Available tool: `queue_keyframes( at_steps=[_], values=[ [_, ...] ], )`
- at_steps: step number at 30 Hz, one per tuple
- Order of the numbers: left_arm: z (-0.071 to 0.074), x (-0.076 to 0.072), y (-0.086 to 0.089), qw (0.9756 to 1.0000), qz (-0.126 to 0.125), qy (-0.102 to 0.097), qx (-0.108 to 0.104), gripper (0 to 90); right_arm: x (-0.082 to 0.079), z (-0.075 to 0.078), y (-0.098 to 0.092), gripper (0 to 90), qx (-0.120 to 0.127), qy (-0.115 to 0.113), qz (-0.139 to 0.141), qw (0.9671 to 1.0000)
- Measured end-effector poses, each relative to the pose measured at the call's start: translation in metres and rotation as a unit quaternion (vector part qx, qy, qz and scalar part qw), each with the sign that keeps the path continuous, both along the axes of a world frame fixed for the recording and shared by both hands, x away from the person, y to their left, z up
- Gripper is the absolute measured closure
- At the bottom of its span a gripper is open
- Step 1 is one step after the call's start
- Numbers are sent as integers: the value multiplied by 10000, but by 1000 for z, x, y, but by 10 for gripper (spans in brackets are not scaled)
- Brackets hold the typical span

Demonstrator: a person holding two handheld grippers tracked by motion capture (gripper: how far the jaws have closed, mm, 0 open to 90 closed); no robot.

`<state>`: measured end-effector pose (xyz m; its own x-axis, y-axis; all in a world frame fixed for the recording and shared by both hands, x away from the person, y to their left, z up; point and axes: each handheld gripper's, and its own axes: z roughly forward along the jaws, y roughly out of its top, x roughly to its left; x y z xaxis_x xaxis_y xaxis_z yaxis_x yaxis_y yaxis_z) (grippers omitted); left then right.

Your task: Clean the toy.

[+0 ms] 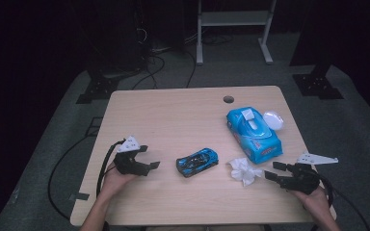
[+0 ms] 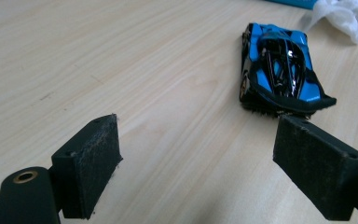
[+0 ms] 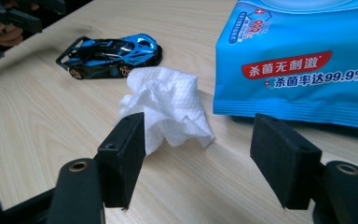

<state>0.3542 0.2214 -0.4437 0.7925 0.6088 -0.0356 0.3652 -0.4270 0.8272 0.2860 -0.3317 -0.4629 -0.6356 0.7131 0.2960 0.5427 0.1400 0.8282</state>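
A blue and black toy car [image 1: 197, 161] [image 2: 279, 70] [image 3: 112, 55] stands on the wooden table [image 1: 173, 120], near its front middle. My left gripper [image 1: 149, 156] [image 2: 196, 135] is open just left of the car, jaws wide, nothing between them. A crumpled white wipe [image 1: 244, 171] [image 3: 165, 107] lies right of the car. My right gripper [image 1: 271, 170] [image 3: 198, 126] is open and points at the wipe, which lies just beyond its jaws without touching the pads. A blue wet-wipe pack [image 1: 253, 132] [image 3: 298, 65] lies behind the wipe.
The pack's white lid [image 1: 273, 119] is flipped open toward the table's right edge. A cable hole [image 1: 228, 99] sits near the far edge. Cables and stand feet [image 1: 96, 89] lie on the grey floor around the table. A white frame [image 1: 233, 29] stands beyond.
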Motion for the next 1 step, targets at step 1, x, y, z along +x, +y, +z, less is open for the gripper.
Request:
queue_keyframes(
  at_steps=[1],
  values=[
    [0, 0, 0, 10000, 0, 0, 0, 141, 0, 0, 0, 340, 0, 0, 0, 10000]
  ],
)
